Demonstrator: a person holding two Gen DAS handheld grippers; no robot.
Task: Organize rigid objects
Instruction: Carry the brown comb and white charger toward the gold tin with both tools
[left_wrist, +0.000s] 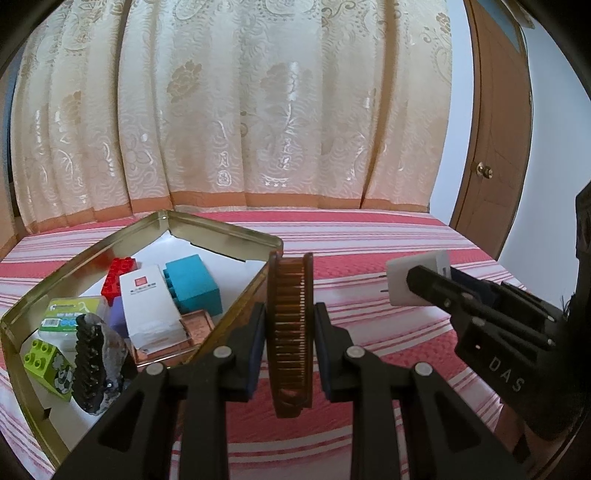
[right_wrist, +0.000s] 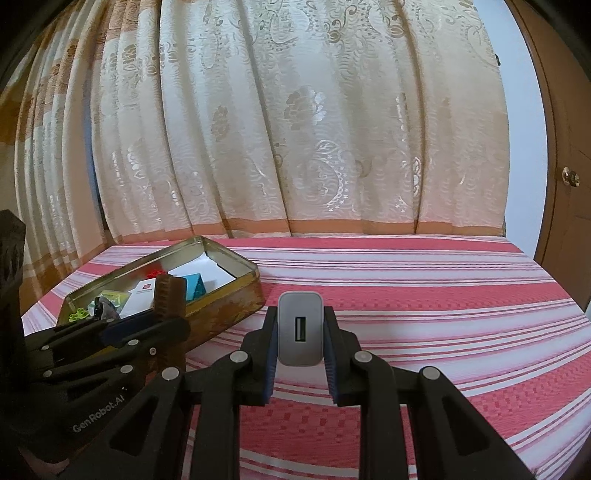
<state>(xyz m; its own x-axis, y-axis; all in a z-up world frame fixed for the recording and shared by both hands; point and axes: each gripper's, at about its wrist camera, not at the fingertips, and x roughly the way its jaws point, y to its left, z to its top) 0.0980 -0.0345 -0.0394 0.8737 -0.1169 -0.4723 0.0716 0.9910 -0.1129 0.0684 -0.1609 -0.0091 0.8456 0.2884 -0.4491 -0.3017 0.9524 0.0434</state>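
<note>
My left gripper (left_wrist: 290, 321) is shut on a brown comb (left_wrist: 290, 332), held upright just right of the open gold tin (left_wrist: 221, 230). The tin holds a teal block (left_wrist: 194, 284), a red brick (left_wrist: 118, 275), a white box (left_wrist: 149, 310), a green brick (left_wrist: 46, 363), a green-labelled case (left_wrist: 70, 314) and a dark hair clip (left_wrist: 92, 365). My right gripper (right_wrist: 300, 325) is shut on a white USB charger (right_wrist: 300, 328), held above the bedspread to the right of the tin (right_wrist: 229, 314). The charger also shows in the left wrist view (left_wrist: 406, 280), and the comb in the right wrist view (right_wrist: 168, 295).
A red and white striped bedspread (right_wrist: 424, 314) covers the surface. A cream patterned curtain (left_wrist: 240, 110) hangs behind. A brown door with a knob (left_wrist: 484, 170) stands at the right.
</note>
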